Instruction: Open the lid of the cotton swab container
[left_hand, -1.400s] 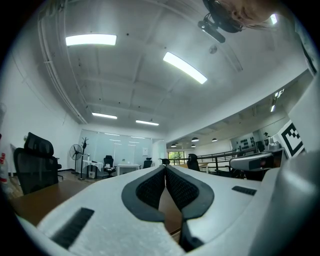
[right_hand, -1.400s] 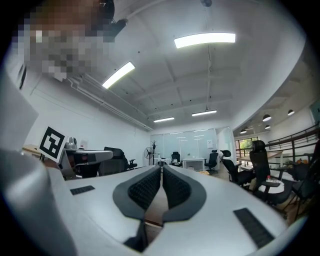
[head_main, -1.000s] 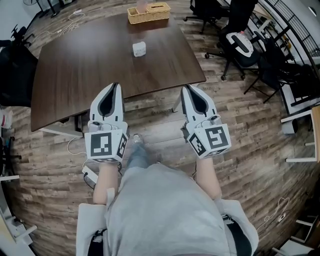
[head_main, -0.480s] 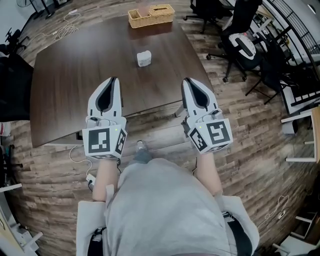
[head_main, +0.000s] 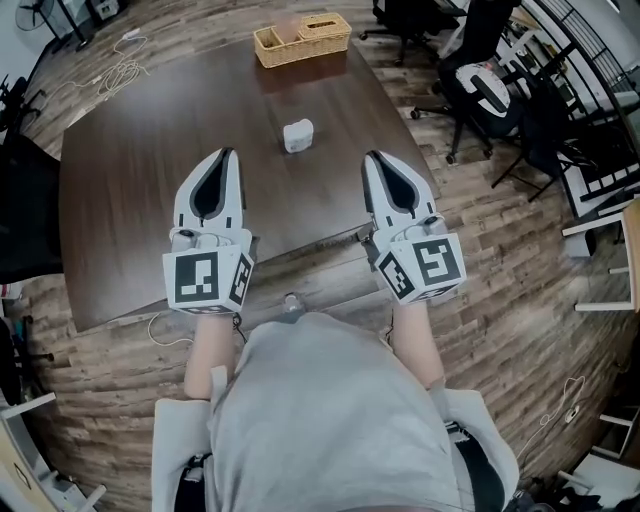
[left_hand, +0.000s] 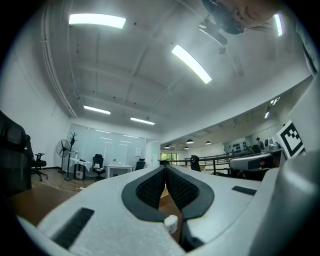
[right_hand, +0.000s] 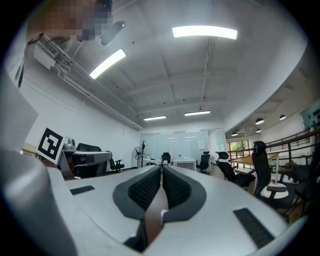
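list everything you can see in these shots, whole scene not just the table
small white container: one, white, on the table's far half, ahead of and between the two grippers
woven basket: one, tan, at the table's far edge, contents unclear
dark wooden table: one, dark brown, in front of the person
office chairs: at least two, black, on the floor right of the table
cable: one loose coil, white, on the floor past the table's far left corner
plank floor: brown, all round the table
grey shirt: one, grey, bottom centre
left gripper: one, white and black, over the table's near edge, jaws shut, empty
right gripper: one, white and black, over the table's near edge, jaws shut, empty
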